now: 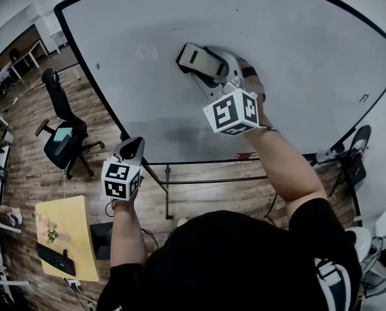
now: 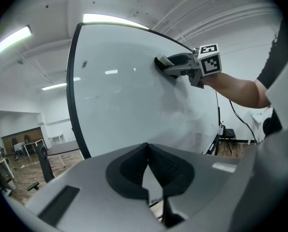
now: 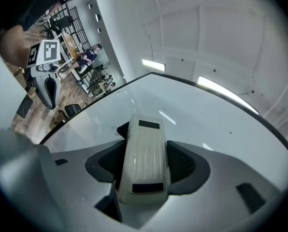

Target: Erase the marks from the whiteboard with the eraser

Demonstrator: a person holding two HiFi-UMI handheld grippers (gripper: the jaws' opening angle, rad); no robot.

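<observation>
Snugly around eraser (image 3: 143,146), right gripper (image 3: 145,162).

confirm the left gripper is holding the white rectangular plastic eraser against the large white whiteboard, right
No: the right gripper holds the white rectangular plastic eraser against the large white whiteboard, as the right gripper view shows.

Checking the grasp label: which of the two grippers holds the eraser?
The right gripper: its jaws clamp the white eraser at the whiteboard. The left gripper is shut on nothing, off the board.

Black office chair (image 1: 63,131), yellow desk (image 1: 76,225) with keyboard (image 1: 56,259)
</observation>
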